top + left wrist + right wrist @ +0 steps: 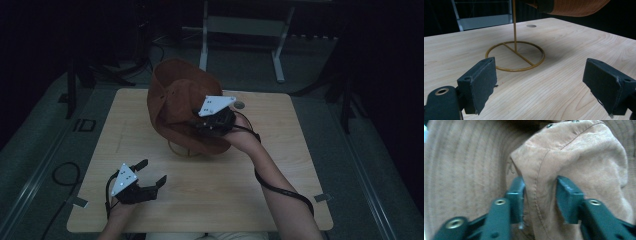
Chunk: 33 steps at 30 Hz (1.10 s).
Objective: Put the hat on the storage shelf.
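Gripper jaws of the right gripper point(212, 120) are buried in a brown hat point(177, 102) in the high view, the hand raised above the middle of the counter point(280, 165) with the forearm reaching up from the lower right and a black cable hanging along it. Near the front left edge, the left gripper point(150, 175) is held low, its jaws spread with nothing between them. The hat is seen perched over a thin wire stand point(182, 149), well above the pale wood.

Through the left gripper view, two black padded jaws are shown wide apart over the wood-grained counter. Beyond them a yellow metal ring with a cross-bar and an upright rod forms the stand point(515, 56); the ribbed brim of the hat point(574, 7) hangs at the top edge. A round hole is set in the counter farther off.

From the right gripper view, a fold of the hat's suede-like crown point(541, 195), with stitched seams, lies between the partly parted jaws; whether both pads press it cannot be told.
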Motion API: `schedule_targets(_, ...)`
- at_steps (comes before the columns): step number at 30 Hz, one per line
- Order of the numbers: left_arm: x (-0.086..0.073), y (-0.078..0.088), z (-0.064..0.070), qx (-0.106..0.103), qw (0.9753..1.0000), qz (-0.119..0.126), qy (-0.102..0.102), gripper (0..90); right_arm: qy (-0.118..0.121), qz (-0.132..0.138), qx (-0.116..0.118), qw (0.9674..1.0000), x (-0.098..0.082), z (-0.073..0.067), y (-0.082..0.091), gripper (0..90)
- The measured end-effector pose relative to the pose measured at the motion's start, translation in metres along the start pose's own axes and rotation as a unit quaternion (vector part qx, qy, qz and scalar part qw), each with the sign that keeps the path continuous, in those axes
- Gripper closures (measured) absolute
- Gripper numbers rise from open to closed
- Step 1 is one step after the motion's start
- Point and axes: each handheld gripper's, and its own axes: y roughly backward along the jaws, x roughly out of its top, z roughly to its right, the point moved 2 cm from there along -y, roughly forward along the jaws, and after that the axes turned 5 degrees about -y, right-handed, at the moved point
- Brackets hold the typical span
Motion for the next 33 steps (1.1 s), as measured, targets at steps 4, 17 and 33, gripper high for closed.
schedule_targets(4, -0.001, 0.001, -0.001, 0.001, 1.0000, 0.000, 0.001, 12.7, -0.017, 0.008, 0.008, 0.9998, -0.004, -0.002, 0.006, 48.4)
schedule_targets(17, -0.001, 0.000, 0.000, 0.000, 1.0000, -0.002, 0.002, 12.7, -0.049, 0.029, 0.003, 0.9984, -0.020, 0.006, 0.030, 38.0)
schedule_targets(33, -0.004, -0.002, 0.002, -0.003, 1.0000, -0.008, -0.001, 12.7, -0.111, 0.034, 0.013, 0.9932, -0.062, 0.016, 0.053, 14.1)
